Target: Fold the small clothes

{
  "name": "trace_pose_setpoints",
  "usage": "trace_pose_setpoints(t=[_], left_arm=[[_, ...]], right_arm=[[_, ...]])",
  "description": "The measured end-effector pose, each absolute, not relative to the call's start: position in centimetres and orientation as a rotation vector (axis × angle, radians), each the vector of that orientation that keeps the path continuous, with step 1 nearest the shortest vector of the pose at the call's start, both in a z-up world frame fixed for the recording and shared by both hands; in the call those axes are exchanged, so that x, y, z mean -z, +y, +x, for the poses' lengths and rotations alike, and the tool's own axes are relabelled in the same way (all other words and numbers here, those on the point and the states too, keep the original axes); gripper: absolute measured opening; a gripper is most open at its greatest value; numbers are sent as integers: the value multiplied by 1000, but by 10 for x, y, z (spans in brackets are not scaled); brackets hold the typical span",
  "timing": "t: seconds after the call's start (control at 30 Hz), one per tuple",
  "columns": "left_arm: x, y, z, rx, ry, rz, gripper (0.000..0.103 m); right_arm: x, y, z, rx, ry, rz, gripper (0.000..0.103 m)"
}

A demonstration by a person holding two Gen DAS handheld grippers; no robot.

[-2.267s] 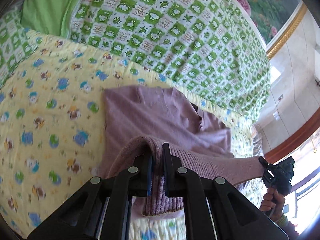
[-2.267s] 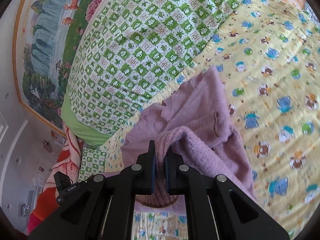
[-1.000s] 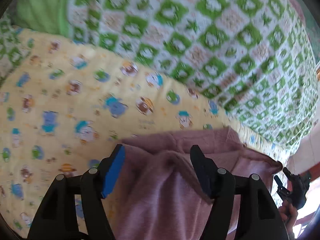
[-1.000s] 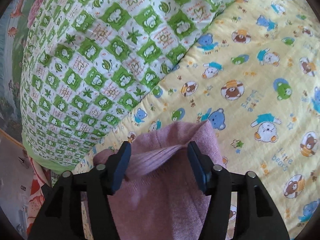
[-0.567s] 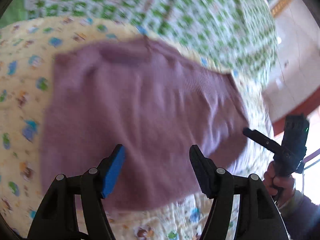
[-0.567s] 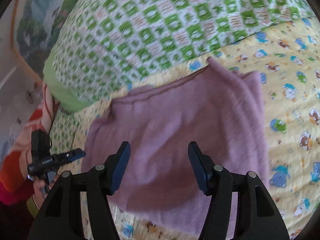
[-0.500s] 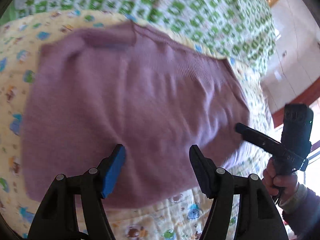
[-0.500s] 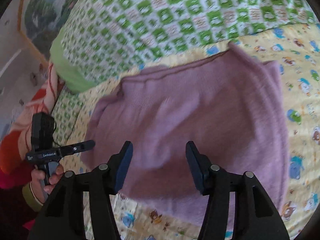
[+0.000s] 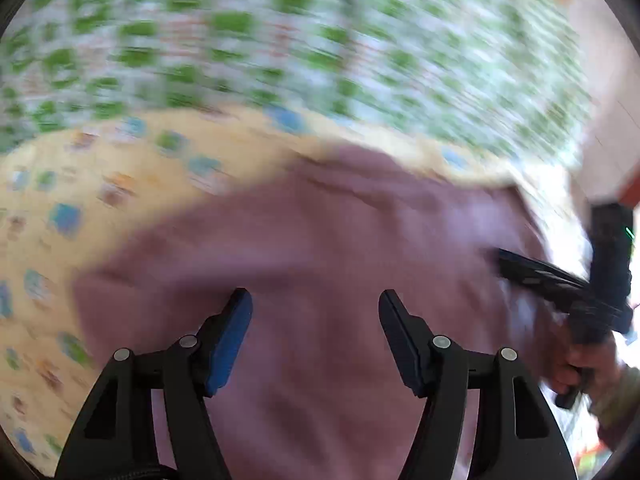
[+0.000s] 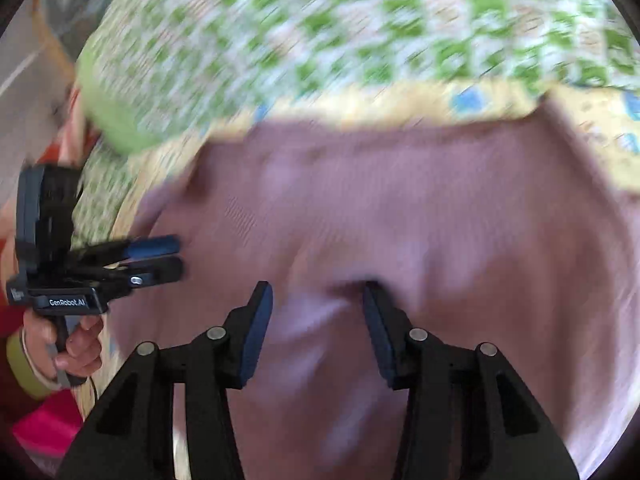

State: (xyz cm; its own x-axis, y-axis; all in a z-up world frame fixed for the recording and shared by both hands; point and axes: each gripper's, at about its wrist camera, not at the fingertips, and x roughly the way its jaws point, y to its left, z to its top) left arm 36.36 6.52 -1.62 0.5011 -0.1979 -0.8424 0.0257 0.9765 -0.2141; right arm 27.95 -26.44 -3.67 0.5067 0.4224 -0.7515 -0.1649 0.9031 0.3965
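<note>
Both frames badly smeared by motion; details coarse.

Change since a couple of seconds back: then each claw pinched a bunched edge of the purple sweater and carried it. About a second ago the claws had already let go, and now the sweater lies doubled over and flat on the yellow cartoon sheet, with no cloth in either claw. Reading: one fold is laid, and the hands are coming in for the next.

Left gripper: jaws spread wide, nothing between them, poised over the sweater's near half. In the right wrist view it enters from the sweater's left edge, held by a hand.

Right gripper: jaws closing, cloth beneath them but pads not pressing anything that I can see; a small pucker in the knit sits just beyond the tips. Seen from the left wrist view it reaches in over the sweater's right edge.

Around the sweater: green checked quilt heaped just behind its far edge, with a strip of sheet between. Red and pink cloth off its left side, apart. Nothing lies on the sweater. Likely snag: the quilt crowds the far edge, and the blur hides the cloth's true edges.
</note>
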Motion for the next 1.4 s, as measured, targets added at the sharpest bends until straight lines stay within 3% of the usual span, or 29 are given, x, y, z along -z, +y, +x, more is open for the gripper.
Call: trace_pose_setpoints(t=[0.2,0.27,0.4,0.7,0.83,1.17,1.4], left_arm=[[25,158,380,-23,988,-473,50],[31,177,374,-128,979,-506,56],[39,182,364,-132,970,-581,56],[-1,161,309,-119,955,-528,62],[-2,169,257,-131,982,-553,63],[37,161,173,-180,1107,-710,68],[58,145,152,-154,1172,-775,70]], right_arm=[[33,-345,299,-85,839,476,48],[31,-371,290,-15,768,564,49],[40,-397,277,56,717,695,49],[3,-365,250,-20,709,642,51],[-8,-349,225,-63,716,645,58],[16,-317,164,-114,857,612,58],[38,-342,133,138,996,495,58]])
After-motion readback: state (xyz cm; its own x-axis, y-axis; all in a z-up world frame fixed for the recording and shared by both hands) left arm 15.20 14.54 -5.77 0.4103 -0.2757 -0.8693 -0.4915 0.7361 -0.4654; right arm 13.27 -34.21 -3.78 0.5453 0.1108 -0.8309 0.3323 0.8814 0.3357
